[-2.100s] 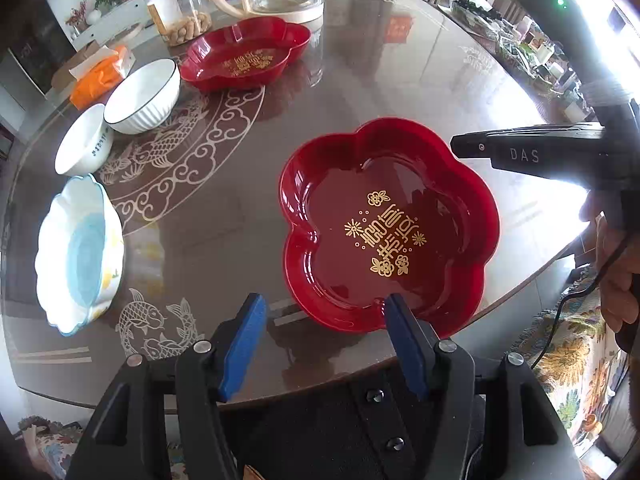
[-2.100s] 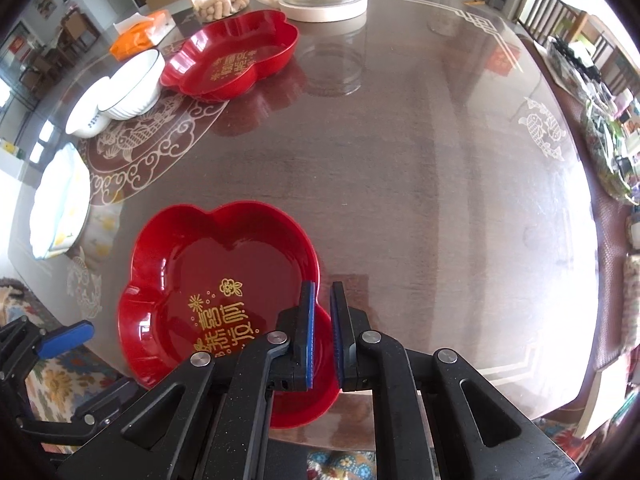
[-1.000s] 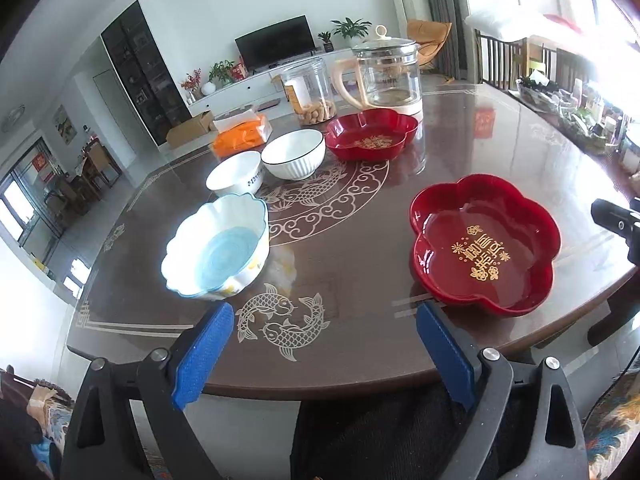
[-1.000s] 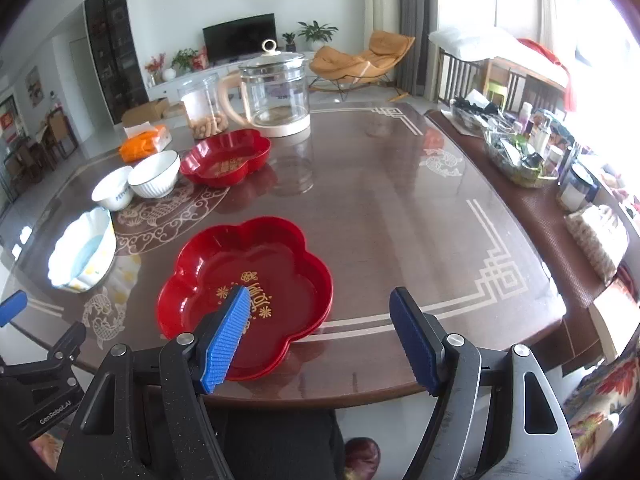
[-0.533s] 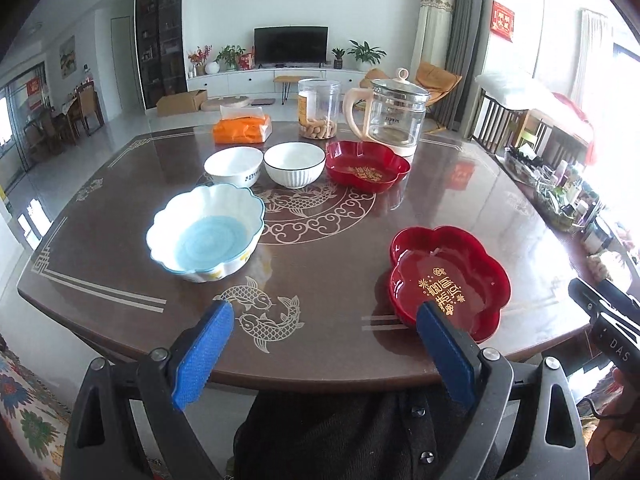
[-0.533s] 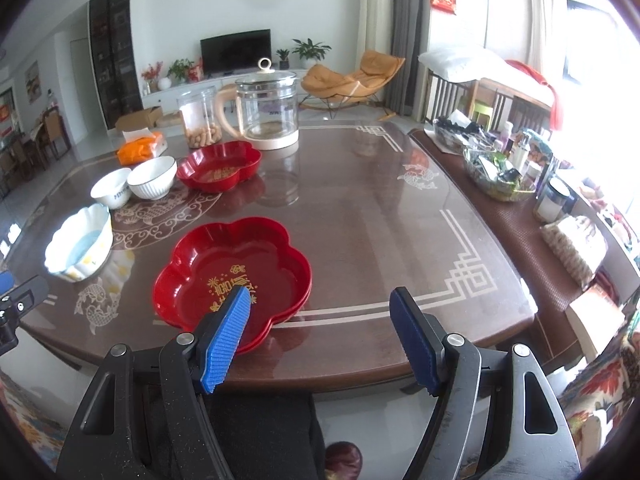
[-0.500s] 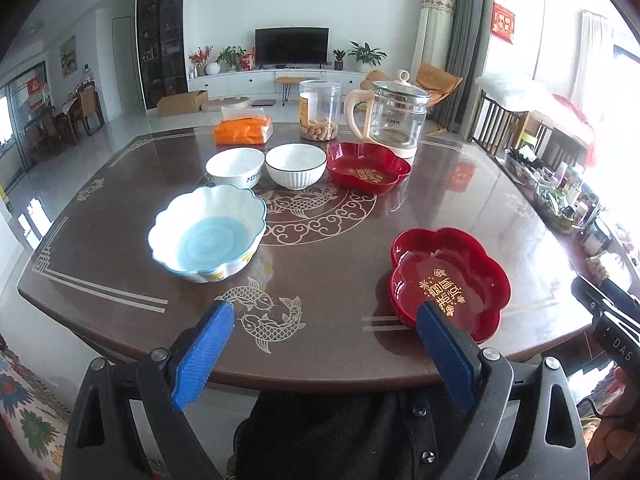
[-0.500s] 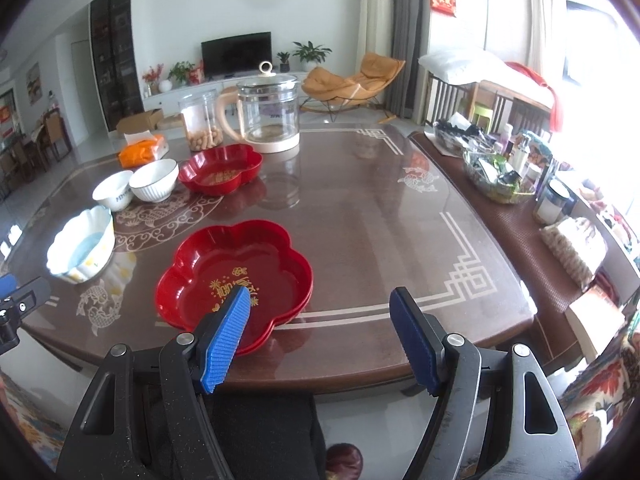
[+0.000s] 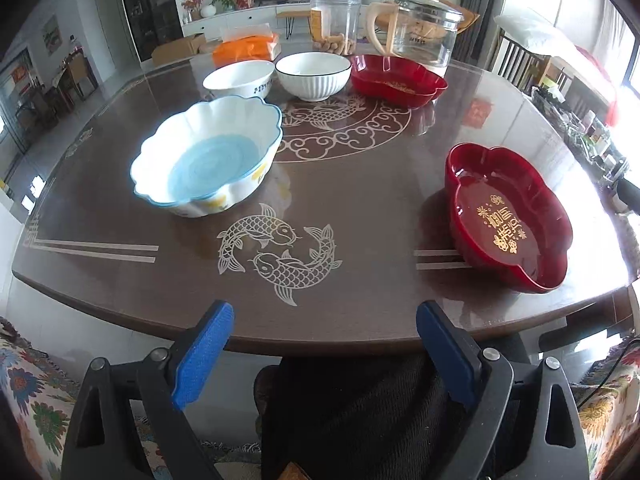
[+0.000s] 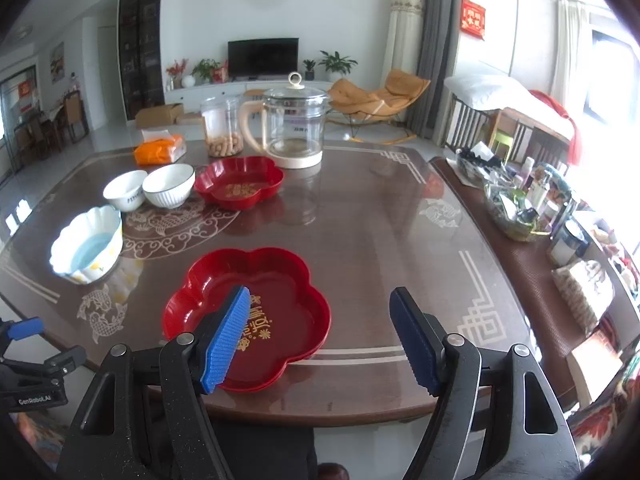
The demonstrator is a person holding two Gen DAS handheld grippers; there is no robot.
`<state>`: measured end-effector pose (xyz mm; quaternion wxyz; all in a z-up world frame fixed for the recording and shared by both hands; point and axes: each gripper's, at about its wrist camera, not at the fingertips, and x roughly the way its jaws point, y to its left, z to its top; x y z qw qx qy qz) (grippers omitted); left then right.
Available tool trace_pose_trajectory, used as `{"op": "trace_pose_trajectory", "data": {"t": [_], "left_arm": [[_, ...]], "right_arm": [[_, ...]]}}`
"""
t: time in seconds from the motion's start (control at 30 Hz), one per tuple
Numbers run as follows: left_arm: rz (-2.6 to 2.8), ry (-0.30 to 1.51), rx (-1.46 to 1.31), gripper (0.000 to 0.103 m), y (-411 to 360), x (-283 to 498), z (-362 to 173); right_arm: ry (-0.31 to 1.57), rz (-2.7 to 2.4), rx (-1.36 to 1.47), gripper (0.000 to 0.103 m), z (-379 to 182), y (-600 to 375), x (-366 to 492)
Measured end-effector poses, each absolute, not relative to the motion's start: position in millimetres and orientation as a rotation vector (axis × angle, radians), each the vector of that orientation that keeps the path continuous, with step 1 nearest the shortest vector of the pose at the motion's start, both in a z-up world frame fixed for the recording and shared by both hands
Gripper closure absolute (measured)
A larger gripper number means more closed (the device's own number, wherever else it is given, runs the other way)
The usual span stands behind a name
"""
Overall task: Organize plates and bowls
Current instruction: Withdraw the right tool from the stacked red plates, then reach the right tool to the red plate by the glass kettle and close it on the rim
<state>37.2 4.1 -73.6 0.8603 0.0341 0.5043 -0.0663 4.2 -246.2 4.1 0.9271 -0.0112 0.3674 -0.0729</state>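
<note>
A red flower-shaped plate (image 9: 508,216) (image 10: 256,312) with gold lettering lies near the table's front edge. A second red plate (image 9: 398,80) (image 10: 240,184) sits at the back beside two white bowls (image 9: 312,74) (image 9: 239,80). A scalloped white bowl with a blue inside (image 9: 208,160) (image 10: 86,244) stands at the left. My left gripper (image 9: 322,354) hangs open over the table's front edge, nothing between its fingers. My right gripper (image 10: 320,340) is open too, its left finger (image 10: 226,334) above the near red plate, not touching it.
At the back stand a glass kettle (image 10: 294,128), a clear jar of snacks (image 10: 222,126) and an orange tissue pack (image 10: 160,150). A side bench with bottles and a basket (image 10: 516,208) runs along the right. A dark-clothed lap shows below the table edge.
The left view has dropped and closed in on the table, so the bowls look nearer. The right view has shifted slightly. Both grippers have stayed open, and the dishes have not moved.
</note>
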Motion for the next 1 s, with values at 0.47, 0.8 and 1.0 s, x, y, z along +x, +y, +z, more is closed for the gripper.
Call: {"op": "trace_pose_trajectory", "data": {"t": [0.47, 0.8, 1.0], "left_arm": [[-0.333, 1.050, 0.148, 0.010, -50.5, 253.5, 31.0], [-0.290, 1.285, 0.137, 0.011, -91.8, 415.5, -31.1], [-0.263, 1.295, 0.247, 0.020, -123.6, 452.9, -60.1]], "right_arm": [[1.053, 0.081, 0.286, 0.027, 67.3, -300.1, 170.3], [1.232, -0.029, 0.624, 0.027, 10.3, -315.7, 307.1], [1.330, -0.034, 0.722, 0.027, -55.5, -311.2, 331.0]]}}
